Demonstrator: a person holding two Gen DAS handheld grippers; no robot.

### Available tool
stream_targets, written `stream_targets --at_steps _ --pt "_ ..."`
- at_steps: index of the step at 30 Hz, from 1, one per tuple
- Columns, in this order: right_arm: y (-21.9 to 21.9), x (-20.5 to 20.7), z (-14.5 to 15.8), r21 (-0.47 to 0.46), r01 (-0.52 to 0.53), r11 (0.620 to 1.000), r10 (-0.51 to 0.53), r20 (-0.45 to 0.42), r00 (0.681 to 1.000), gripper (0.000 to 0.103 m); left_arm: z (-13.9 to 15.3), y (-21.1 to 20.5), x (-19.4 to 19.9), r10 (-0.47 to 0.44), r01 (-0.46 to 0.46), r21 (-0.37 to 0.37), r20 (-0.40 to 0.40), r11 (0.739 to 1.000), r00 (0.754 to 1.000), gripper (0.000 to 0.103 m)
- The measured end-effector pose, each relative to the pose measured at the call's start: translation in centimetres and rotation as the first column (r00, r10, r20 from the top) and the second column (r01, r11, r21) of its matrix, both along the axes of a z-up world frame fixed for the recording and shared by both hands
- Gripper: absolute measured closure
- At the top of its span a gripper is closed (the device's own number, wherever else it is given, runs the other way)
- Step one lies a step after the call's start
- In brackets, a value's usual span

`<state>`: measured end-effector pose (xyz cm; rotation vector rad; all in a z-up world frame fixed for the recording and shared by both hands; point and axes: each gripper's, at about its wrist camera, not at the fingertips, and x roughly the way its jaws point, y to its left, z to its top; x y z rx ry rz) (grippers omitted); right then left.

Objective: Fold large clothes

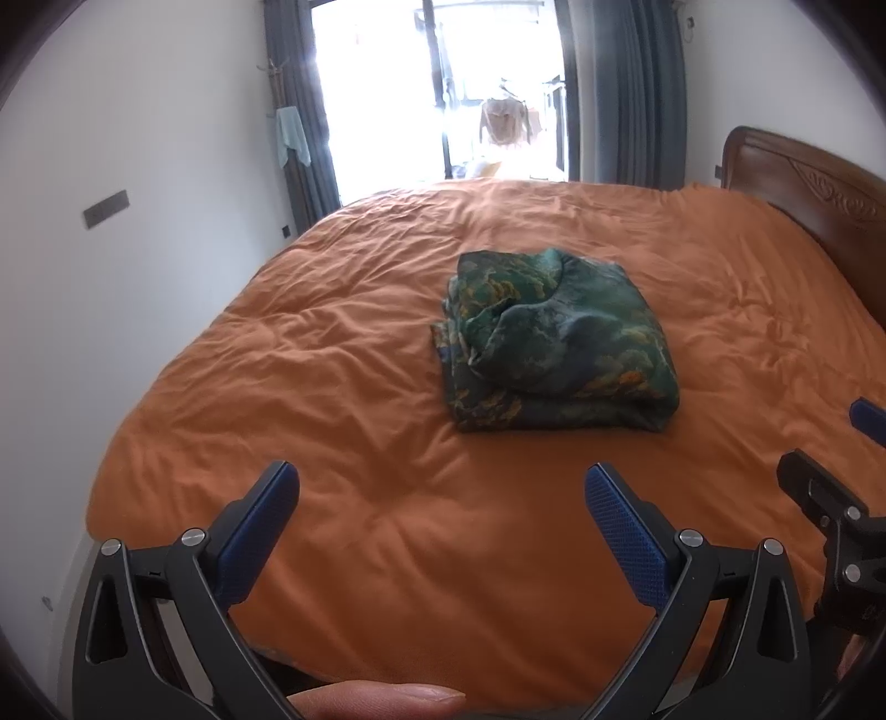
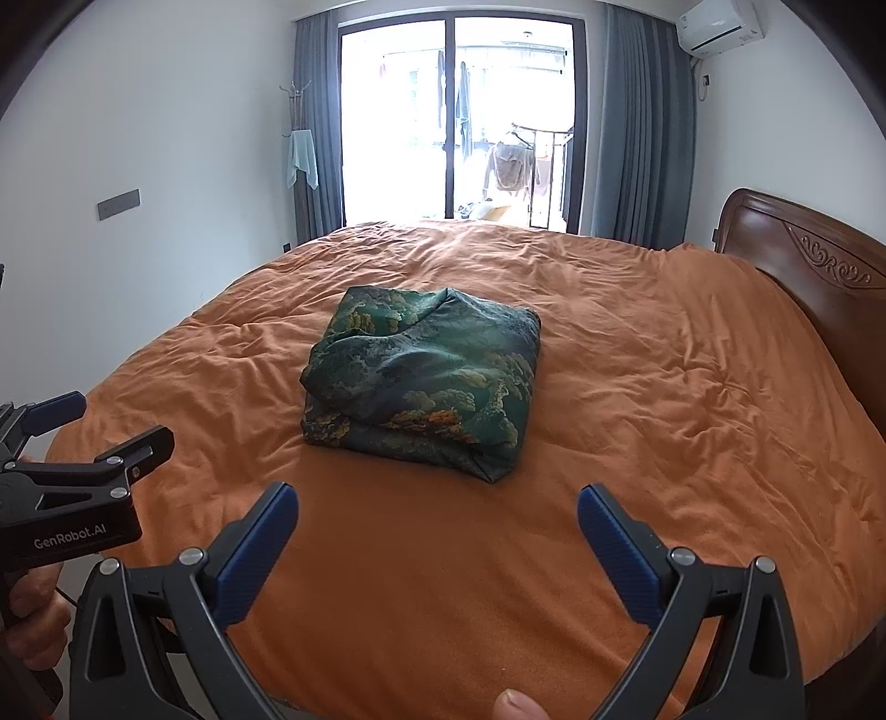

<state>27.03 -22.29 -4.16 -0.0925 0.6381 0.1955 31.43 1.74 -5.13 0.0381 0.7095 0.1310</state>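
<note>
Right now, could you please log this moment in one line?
garment: folded on bed | left gripper: open, empty | right gripper: open, empty

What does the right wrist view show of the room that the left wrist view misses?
Only the right wrist view shows the air conditioner high on the wall and the GenRobot.AI label on the left tool. Only the left wrist view shows the right tool from outside, at its edge. Both share the folded green patterned garment on the orange duvet, the wooden headboard, grey curtains and bright balcony door. Both tools are open and empty.
</note>
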Motion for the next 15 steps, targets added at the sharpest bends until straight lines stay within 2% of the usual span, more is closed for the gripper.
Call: stream_targets --at_steps 15 --pt "0.04 0.19 -0.27 -0.002 0.008 1.0 -0.008 -0.015 1.0 0.0 -0.48 0.08 0.55 -0.014 0.014 0.003 -0.021 1.0 1.0 0.0"
